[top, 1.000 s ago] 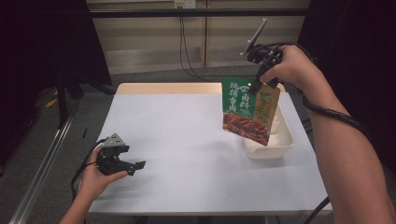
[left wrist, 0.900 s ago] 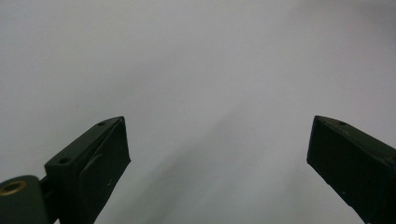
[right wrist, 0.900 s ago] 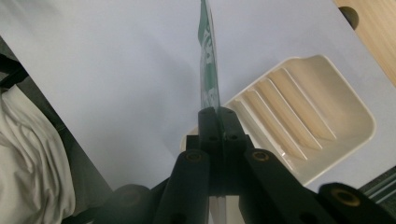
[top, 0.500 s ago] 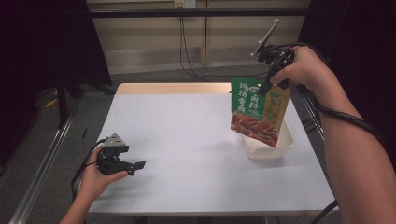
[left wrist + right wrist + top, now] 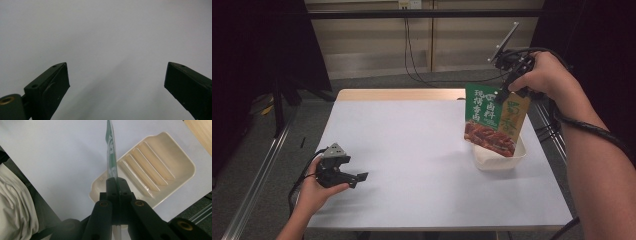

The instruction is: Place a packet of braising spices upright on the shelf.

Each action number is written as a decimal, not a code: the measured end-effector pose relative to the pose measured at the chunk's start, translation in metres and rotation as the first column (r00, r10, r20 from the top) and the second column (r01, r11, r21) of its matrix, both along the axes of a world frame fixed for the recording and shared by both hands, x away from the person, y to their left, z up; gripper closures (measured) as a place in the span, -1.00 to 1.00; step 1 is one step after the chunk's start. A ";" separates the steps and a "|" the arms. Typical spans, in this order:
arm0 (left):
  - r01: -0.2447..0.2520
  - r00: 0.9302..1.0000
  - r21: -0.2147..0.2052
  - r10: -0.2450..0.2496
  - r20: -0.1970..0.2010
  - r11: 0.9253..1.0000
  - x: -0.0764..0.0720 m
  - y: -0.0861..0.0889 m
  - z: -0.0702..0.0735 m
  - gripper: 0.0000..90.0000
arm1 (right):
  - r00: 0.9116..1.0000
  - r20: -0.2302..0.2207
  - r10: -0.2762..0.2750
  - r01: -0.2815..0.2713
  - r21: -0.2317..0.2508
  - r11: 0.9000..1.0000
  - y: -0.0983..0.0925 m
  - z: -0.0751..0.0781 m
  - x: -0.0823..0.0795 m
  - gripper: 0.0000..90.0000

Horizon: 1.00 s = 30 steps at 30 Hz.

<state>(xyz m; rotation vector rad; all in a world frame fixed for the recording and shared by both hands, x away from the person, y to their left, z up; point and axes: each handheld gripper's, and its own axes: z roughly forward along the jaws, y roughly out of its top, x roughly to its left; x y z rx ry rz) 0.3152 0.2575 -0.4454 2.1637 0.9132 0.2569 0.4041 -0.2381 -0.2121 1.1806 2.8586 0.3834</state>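
A green and tan food pouch (image 5: pixel 495 120) with a picture of red meat hangs in the air at the table's right side. My right gripper (image 5: pixel 506 91) is shut on its top edge. Seen edge-on in the right gripper view, the pouch (image 5: pixel 111 157) runs up from the closed jaws of that gripper (image 5: pixel 116 181). Below the pouch lies a cream ribbed tray (image 5: pixel 160 177), and its near rim (image 5: pixel 497 164) shows under the pouch from above. My left gripper (image 5: pixel 357 178) rests low at the table's front left, open, with nothing between its jaws (image 5: pixel 117 82).
The white table (image 5: pixel 412 150) stretches between the two hands. Its wooden far edge (image 5: pixel 402 94) borders a grey floor with cables. A metal rail (image 5: pixel 257 175) runs along the left side.
My right hand has carried the pouch a little to the right and over the tray. The left hand has stayed still.
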 end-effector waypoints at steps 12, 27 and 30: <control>0.005 1.000 0.012 -0.005 0.001 1.000 0.001 0.000 0.000 -0.88 | 0.999 -0.005 -0.032 0.032 -0.003 0.999 -0.013 0.002 -0.006 1.00; 0.004 1.000 0.013 -0.004 0.002 1.000 0.001 0.000 0.000 -0.88 | 0.999 -0.006 -0.050 0.050 -0.004 0.999 -0.026 0.003 -0.013 1.00; 0.004 1.000 0.013 -0.004 0.002 1.000 0.001 0.000 0.000 -0.88 | 0.999 -0.007 -0.050 0.050 -0.004 0.999 -0.028 0.003 -0.014 1.00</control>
